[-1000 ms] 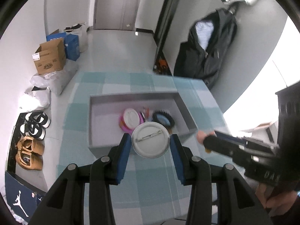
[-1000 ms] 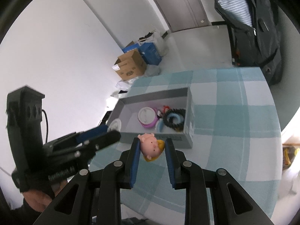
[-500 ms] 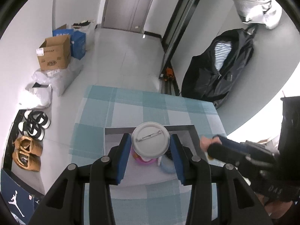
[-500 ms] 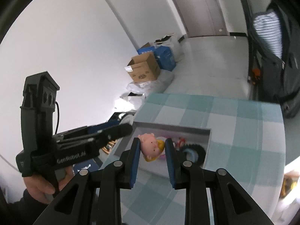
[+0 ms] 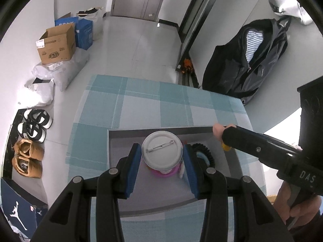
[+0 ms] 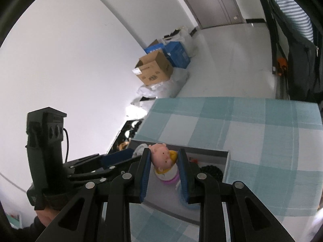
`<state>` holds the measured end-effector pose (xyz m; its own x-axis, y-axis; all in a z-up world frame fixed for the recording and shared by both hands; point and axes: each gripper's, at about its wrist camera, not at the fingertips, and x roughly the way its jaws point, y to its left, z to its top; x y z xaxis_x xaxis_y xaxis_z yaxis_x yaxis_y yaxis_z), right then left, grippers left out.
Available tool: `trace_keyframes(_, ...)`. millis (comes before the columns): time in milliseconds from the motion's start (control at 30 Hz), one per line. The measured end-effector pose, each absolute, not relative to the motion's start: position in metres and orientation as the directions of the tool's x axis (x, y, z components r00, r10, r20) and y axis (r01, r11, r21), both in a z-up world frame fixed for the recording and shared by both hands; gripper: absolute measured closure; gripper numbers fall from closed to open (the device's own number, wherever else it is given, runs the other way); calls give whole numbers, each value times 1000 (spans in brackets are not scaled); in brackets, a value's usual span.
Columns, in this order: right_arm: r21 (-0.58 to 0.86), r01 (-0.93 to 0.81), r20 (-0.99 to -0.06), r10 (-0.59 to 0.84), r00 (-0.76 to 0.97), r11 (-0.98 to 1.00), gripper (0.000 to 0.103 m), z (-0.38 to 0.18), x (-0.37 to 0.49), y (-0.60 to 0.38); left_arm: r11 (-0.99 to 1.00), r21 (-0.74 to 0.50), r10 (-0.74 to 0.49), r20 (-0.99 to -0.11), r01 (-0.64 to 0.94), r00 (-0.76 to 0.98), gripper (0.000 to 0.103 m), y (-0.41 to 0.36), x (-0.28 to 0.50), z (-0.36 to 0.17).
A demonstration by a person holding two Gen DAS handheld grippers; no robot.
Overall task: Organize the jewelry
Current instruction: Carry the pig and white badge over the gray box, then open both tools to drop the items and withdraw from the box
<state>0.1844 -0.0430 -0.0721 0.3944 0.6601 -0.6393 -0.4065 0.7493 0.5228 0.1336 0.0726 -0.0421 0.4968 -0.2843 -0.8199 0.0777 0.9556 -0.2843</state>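
Left wrist view: your left gripper (image 5: 162, 157) is pinching a round white pin badge (image 5: 162, 154) by its rim, back side facing the camera with the safety pin across it. You are holding it over the grey tray (image 5: 129, 183), straight ahead of the fingertips, above a pink ring-shaped piece (image 5: 164, 173), with a black toothed hair tie (image 5: 208, 155) just right of the right finger. The badge looks light, stiff and smooth-edged, so the pads are gripping only two thin points of rim; it could pivot or slip, and a wider seat across the disc would likely be steadier. Keep off the pin, which probably springs open.

In the right wrist view, your right gripper (image 6: 164, 162) is squeezing a small pink piglet charm (image 6: 161, 156) with a yellow part, between the blue pads (image 6: 145, 173), also above the tray's (image 6: 227, 167) near side. It seems light, rounded and rubbery, so it is probably giving a little; hold it across the widest part of the head. Both pieces appear ready to drop in.
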Motion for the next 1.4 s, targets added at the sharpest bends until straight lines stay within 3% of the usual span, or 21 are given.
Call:
trace_keyframes(800,506,-392,-680,635,366,768,77,-79,190,-35,940,-330,-332,-817,89,472,66,67,140,-53)
trace_keyframes(900,494,-387,-689,622,372,779,72,-80,190,-33,928,-361,-360,-808,92,467,65,68,142,-53)
trace_keyframes(933,483,-378,-702,607,371,790,57,-80,191,-32,928,-360,-363,-811,97,459,64,66,143,-53)
trace_keyframes(967,484,-369,-707,603,370,794,52,-80,191,-33,928,-358,-363,-817,100,447,63,65,143,-52)
trace_keyframes(1033,495,-357,-700,607,377,792,51,-76,191,-37,930,-355,-359,-819,97,447,49,66,141,-51)
trace_keyframes(1400,450,-350,-685,569,455,822,31,-54,171,-58,961,-276,-250,-805,33,537,48,77,124,-36)
